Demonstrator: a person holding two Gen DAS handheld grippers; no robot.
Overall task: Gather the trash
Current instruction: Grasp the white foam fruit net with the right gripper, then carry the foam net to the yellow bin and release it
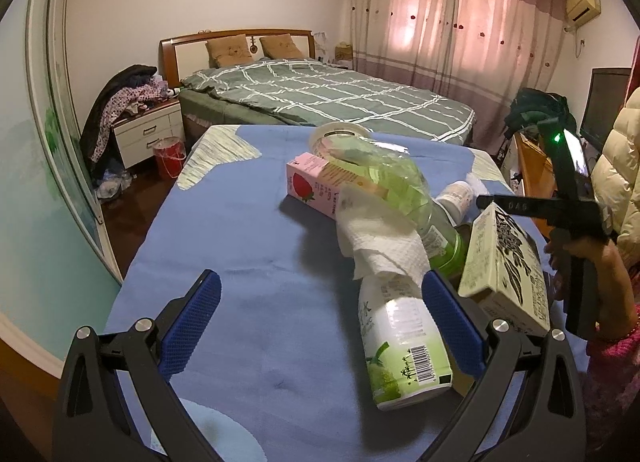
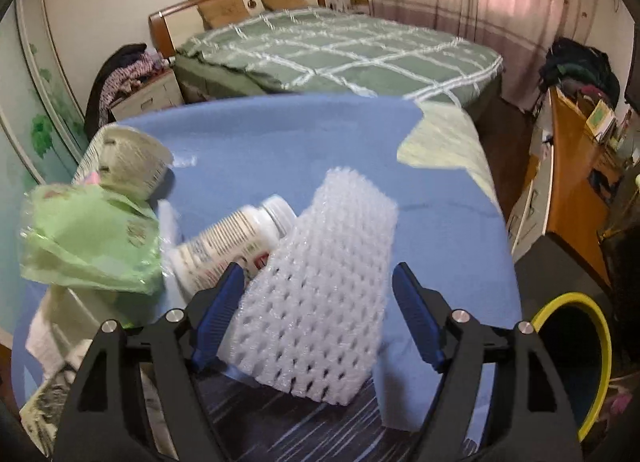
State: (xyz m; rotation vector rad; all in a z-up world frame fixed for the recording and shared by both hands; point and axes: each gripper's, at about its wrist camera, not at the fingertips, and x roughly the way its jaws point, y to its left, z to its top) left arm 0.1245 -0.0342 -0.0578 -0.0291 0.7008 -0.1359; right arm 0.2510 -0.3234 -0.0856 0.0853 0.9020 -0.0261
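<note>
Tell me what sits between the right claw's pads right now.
The white foam net lies between the open right claw pads, untouched by either, on the blue cloth; the right wrist view shows this.

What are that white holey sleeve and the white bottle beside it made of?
The sleeve looks like soft foam netting: matte white with a regular diamond mesh of holes. The white bottle seems plastic, with a smooth, slightly glossy surface, a printed label and a ridged cap.

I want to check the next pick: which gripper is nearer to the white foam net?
Right. The right gripper stands open around the white foam net. The left gripper is open near a green-labelled bottle, with no net there.
</note>
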